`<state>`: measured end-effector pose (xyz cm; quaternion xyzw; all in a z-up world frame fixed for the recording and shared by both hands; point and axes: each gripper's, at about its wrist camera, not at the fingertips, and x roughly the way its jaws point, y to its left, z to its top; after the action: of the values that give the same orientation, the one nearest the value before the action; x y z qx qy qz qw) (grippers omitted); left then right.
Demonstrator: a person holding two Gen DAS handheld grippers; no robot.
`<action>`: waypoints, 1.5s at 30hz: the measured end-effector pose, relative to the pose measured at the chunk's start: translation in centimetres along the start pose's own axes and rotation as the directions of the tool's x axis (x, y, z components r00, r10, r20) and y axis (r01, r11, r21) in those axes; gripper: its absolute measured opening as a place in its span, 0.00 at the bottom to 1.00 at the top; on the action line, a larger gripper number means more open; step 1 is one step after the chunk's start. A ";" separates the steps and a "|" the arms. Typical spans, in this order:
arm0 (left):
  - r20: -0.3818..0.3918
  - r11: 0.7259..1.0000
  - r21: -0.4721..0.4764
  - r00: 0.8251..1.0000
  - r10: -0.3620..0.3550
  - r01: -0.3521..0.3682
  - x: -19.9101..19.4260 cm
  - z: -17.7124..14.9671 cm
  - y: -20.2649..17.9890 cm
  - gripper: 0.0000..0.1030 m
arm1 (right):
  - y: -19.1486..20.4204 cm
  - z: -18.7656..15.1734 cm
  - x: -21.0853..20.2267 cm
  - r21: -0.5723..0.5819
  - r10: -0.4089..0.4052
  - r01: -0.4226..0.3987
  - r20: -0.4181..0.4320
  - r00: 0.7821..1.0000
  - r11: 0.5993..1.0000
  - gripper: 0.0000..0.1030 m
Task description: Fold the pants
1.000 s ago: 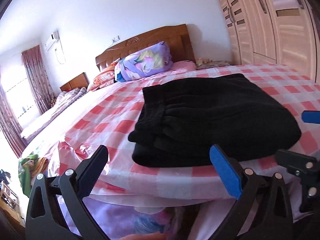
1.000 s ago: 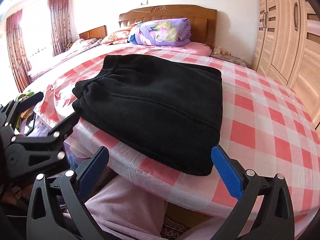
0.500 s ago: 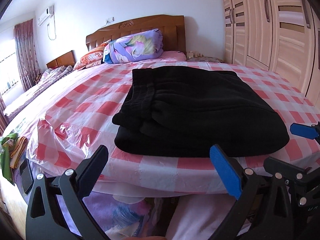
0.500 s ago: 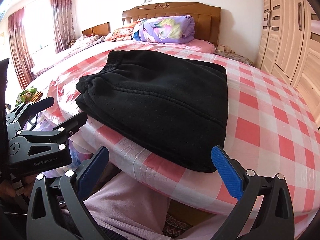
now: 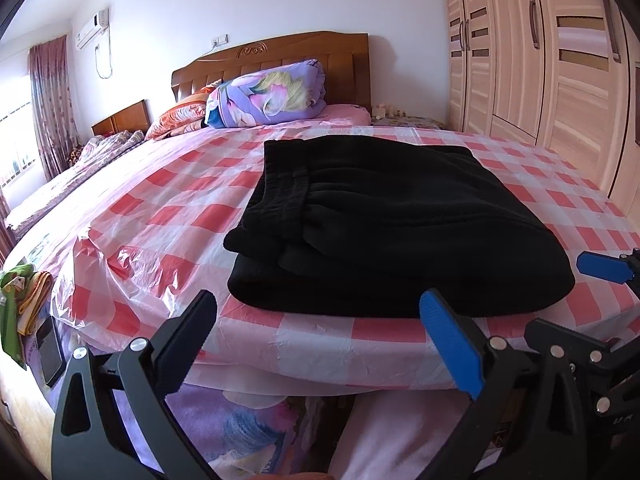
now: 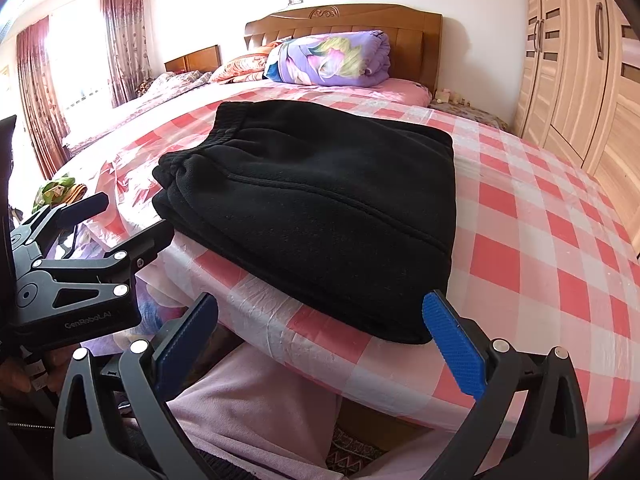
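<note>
Bedroom, checked bed (image 6: 560,240): folded black pants (image 6: 320,208) lying at centre frame.
Left tool (image 5: 320,332) and right tool (image 6: 324,332) are held open and empty at bottom; a careless nudge could undo the stacked layers.

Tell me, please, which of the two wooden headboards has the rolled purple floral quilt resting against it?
The taller carved wooden headboard behind the rolled purple floral quilt; the lower plain headboard stands further left, beside the curtains.

Daylight is pouring in from the curtained window (image 6: 76,60) at about ten o'clock, blowing out to white there and washing the near bedding pale. The plastic sheet (image 5: 132,264) is glaring in patches. The black pants (image 6: 320,208) are swallowing detail, reading nearly flat. Both views are staying sharp, while the wardrobe (image 5: 560,60) is bowing and the corners are vignetting dark.
</note>
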<state>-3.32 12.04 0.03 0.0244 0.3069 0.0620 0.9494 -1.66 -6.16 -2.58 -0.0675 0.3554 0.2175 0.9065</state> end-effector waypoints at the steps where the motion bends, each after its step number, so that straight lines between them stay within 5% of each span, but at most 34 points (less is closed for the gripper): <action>1: 0.000 1.000 0.000 1.000 -0.001 0.001 0.0 0.0 0.1 0.99 | 0.0 0.0 0.0 0.000 -0.001 0.001 0.000 1.000 1.000 0.96; 45: -0.009 1.000 -0.005 1.000 -0.010 0.010 0.4 -0.6 -0.1 0.99 | -0.2 -0.4 0.1 0.022 0.011 -0.011 -0.008 1.000 1.000 0.96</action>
<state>-3.33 11.96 -0.70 0.0201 0.3110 0.0580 0.9484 -1.72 -6.43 -2.96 -0.0563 0.3621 0.2184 0.9045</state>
